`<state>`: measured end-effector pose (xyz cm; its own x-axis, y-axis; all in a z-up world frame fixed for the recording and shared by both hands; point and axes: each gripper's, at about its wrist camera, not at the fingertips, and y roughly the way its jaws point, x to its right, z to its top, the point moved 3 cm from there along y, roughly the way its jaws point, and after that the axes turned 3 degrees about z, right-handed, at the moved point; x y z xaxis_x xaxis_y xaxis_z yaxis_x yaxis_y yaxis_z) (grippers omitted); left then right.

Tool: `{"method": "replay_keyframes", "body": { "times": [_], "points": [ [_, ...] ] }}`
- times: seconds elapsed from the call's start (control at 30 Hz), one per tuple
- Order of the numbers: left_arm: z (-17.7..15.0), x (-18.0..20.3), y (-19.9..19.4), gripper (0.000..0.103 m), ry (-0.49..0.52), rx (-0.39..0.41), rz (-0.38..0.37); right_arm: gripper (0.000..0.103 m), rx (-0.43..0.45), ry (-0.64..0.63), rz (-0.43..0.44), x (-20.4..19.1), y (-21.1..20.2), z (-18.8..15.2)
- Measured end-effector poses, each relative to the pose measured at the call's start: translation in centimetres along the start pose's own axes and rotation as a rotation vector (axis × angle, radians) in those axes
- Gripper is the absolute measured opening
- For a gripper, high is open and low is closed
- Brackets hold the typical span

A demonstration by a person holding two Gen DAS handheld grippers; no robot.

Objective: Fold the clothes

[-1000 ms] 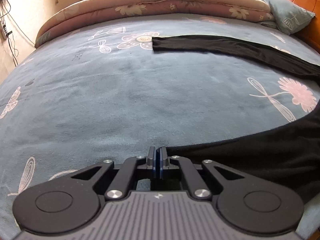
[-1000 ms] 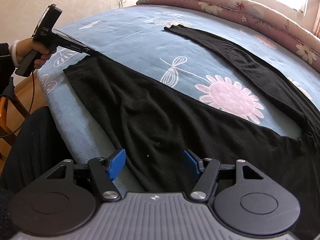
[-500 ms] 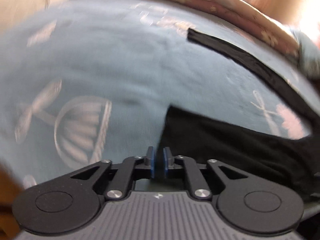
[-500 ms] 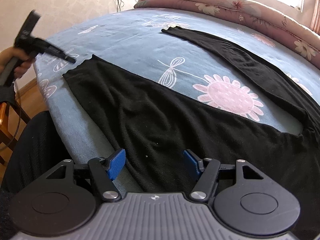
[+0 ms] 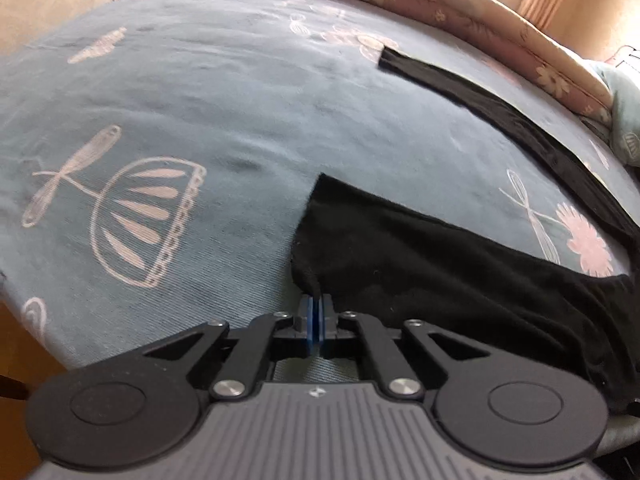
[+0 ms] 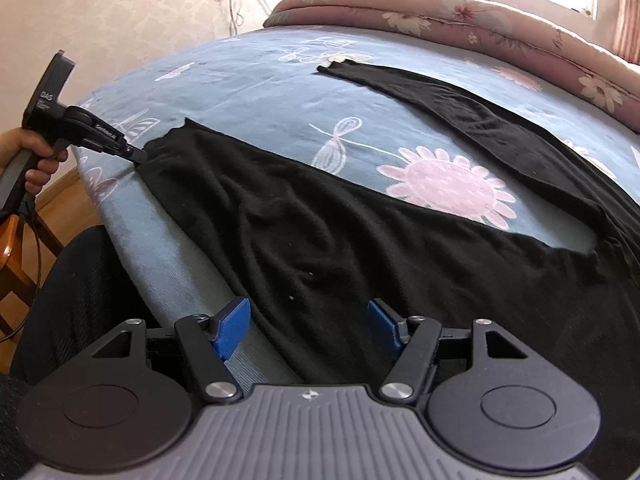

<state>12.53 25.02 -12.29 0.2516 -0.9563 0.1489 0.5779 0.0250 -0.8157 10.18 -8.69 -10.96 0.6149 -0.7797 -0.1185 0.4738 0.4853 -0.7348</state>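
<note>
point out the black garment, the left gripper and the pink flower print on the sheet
black garment (image 6: 320, 224), right wrist view, middle of the spread body
left gripper (image 5: 316, 312), left wrist view, between its closed fingertips
pink flower print (image 6: 444, 188), right wrist view, flower centre

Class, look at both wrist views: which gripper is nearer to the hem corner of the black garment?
Left. The left gripper is pinching the black garment at that hem corner; the right gripper hovers open over the garment's near edge, farther along.

My left gripper (image 5: 316, 312) pinches the garment's (image 6: 320, 232) near left corner on the bed (image 6: 260, 80); my right gripper (image 6: 310, 326) straddles its near edge; quilt (image 6: 480, 20) behind.
</note>
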Motion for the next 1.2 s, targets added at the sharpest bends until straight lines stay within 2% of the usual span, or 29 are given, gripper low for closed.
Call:
{"method": "replay_keyframes", "body": {
  "times": [0.2, 0.37, 0.4, 0.43, 0.5, 0.57, 0.67, 0.77, 0.8, 0.87, 0.9, 1.0, 1.07, 1.1, 1.17, 1.2],
  "points": [
    [-0.1, -1.2, -1.6, 0.001, -0.008, 0.006, 0.035, 0.07, 0.003, 0.001, -0.013, 0.7, -0.3, -0.2],
    [-0.1, -1.3, -0.8, 0.003, -0.018, -0.005, 0.044, 0.068, 0.009, -0.03, 0.018, 0.3, 0.3, 0.2],
    [0.0, -1.1, -0.5, 0.004, -0.017, -0.005, 0.045, 0.062, 0.011, -0.06, 0.035, -0.2, 0.5, 0.3],
    [0.1, -0.9, -0.3, 0.005, -0.006, -0.007, 0.051, 0.05, 0.013, -0.106, 0.05, -0.9, 0.7, 0.4],
    [0.2, -0.7, 0.0, 0.005, 0.005, -0.016, 0.059, 0.038, 0.004, -0.214, 0.078, -2.3, 1.2, 0.4],
    [0.1, -0.9, 0.2, 0.005, 0.004, -0.026, 0.058, 0.032, -0.009, -0.318, 0.096, -3.7, 2.0, 0.2],
    [-0.1, -1.1, 0.3, 0.005, -0.001, -0.027, 0.051, 0.031, -0.033, -0.446, 0.095, -5.5, 3.6, -0.2],
    [-0.1, -1.2, 0.2, 0.005, 0.003, -0.024, 0.049, 0.028, -0.043, -0.482, 0.076, -5.9, 4.6, 0.1],
    [-0.1, -1.2, 0.1, 0.004, 0.007, -0.024, 0.049, 0.025, -0.045, -0.488, 0.069, -6.0, 4.9, 0.2],
    [-0.1, -1.3, -0.1, 0.004, 0.014, -0.018, 0.059, 0.006, -0.05, -0.5, 0.054, -6.0, 5.5, 0.5],
    [-0.1, -1.3, -0.3, 0.004, 0.019, -0.015, 0.065, 0.003, -0.054, -0.497, 0.054, -6.0, 5.7, 0.7],
    [-0.3, -1.6, -0.9, 0.005, 0.037, -0.021, 0.081, 0.003, -0.085, -0.384, 0.155, -5.2, 5.4, 1.8],
    [-0.3, -2.2, -1.1, 0.006, 0.033, -0.038, 0.098, 0.008, -0.114, -0.341, 0.235, -4.7, 4.9, 1.9],
    [-0.3, -2.6, -1.3, 0.006, 0.028, -0.042, 0.111, 0.015, -0.111, -0.33, 0.241, -4.4, 4.6, 1.8],
    [-0.1, -2.9, -1.9, 0.006, 0.038, -0.033, 0.116, 0.016, -0.08, -0.291, 0.257, -3.5, 3.7, 2.2],
    [0.1, -2.8, -2.3, 0.006, 0.032, -0.023, 0.108, 0.023, -0.058, -0.264, 0.248, -2.9, 3.4, 2.6]
  ]
}}
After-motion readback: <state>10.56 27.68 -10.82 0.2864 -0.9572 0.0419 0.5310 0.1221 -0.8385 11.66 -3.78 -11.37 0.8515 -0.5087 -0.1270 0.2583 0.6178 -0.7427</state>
